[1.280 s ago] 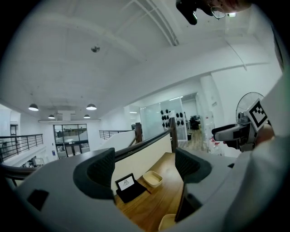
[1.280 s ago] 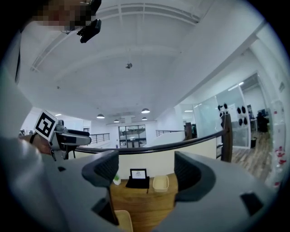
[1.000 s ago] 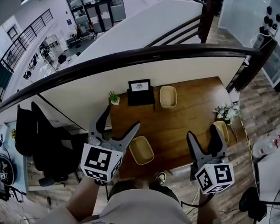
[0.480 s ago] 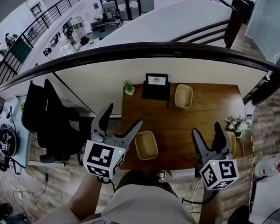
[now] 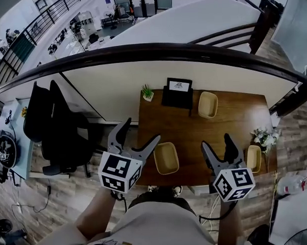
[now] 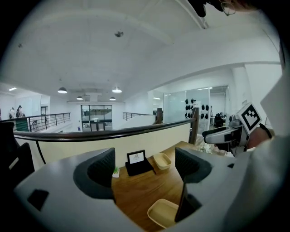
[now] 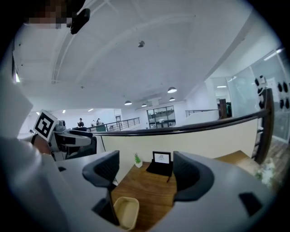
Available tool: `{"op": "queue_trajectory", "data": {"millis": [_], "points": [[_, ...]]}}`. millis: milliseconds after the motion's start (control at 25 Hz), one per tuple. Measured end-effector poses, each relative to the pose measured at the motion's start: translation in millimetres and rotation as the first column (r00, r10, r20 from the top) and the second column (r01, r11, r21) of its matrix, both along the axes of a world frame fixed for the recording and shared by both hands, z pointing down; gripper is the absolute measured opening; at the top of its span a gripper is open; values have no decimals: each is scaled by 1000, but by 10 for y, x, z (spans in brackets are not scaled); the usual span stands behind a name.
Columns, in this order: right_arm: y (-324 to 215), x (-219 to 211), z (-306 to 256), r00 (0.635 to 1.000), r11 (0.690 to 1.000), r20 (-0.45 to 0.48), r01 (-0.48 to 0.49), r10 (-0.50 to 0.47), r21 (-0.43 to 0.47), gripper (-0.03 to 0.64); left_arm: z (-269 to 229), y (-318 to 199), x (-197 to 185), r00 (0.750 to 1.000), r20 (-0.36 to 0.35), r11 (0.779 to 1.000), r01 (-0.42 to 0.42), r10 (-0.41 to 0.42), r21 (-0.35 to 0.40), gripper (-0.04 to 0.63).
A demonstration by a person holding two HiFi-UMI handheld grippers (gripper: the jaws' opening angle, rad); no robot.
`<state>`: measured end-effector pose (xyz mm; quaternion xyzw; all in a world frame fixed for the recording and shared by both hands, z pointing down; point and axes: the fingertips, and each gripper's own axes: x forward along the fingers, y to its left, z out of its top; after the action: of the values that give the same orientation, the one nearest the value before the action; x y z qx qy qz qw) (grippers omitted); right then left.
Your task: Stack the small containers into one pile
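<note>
A: Left tong first. What's its state?
B: Left gripper (image 5: 141, 131) hangs above the near left corner of the tabletop (image 5: 219, 129). Jaws spread wide, nothing between the pads; only bare wood shows through the gap.
A: And the right one?
B: Right gripper (image 5: 216, 141) is over the near edge, toward the right corner. Its jaws are wide as well and gripping nothing.
A: Where are the containers?
B: Three small beige tubs, all apart, none stacked. The near container (image 5: 166, 157) sits at the near edge between the two grippers, closer to the left one. The far container (image 5: 208, 104) sits at the far edge, just right of a black tablet stand (image 5: 177, 92). The right container (image 5: 254, 158) sits at the right edge by the near right corner, just beside a bunch of white flowers (image 5: 264, 139).
A: Anything else?
B: A small potted plant (image 5: 148, 92) at the far left corner, beside the stand. A black office chair (image 5: 58, 130) on the floor off the left edge.
</note>
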<state>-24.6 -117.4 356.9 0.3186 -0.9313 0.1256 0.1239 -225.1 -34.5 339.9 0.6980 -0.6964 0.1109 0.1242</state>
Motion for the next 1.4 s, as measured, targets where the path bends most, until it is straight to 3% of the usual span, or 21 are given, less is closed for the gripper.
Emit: {"op": "queue_trajectory", "data": {"millis": [280, 520, 760, 920, 1000, 1120, 1400], "points": [[27, -336, 617, 987, 995, -142, 61, -72, -82, 345, 553, -17, -147, 986, -160, 994, 32, -48, -101, 399], [178, -591, 1373, 958, 968, -227, 123, -173, -220, 327, 1295, 66, -197, 966, -233, 967, 50, -110, -251, 399], [370, -728, 2192, 917, 921, -300, 144, -262, -363, 325, 2059, 175, -57, 924, -353, 922, 2, -151, -387, 397], [465, -770, 2689, 905, 886, -325, 108, -276, -452, 276, 2577, 253, 66, 909, -379, 881, -31, -172, -472, 395], [523, -785, 2912, 892, 868, -343, 98, -294, -487, 267, 2812, 294, 131, 883, -422, 859, -44, -206, -511, 384], [593, -784, 3159, 880, 847, -361, 81, -308, -526, 250, 3117, 351, 187, 837, -470, 823, -42, -280, -566, 346], [630, -699, 3468, 872, 817, -391, 20, -296, -576, 134, 3528, 474, 273, 782, -506, 763, -60, -365, -643, 232]]}}
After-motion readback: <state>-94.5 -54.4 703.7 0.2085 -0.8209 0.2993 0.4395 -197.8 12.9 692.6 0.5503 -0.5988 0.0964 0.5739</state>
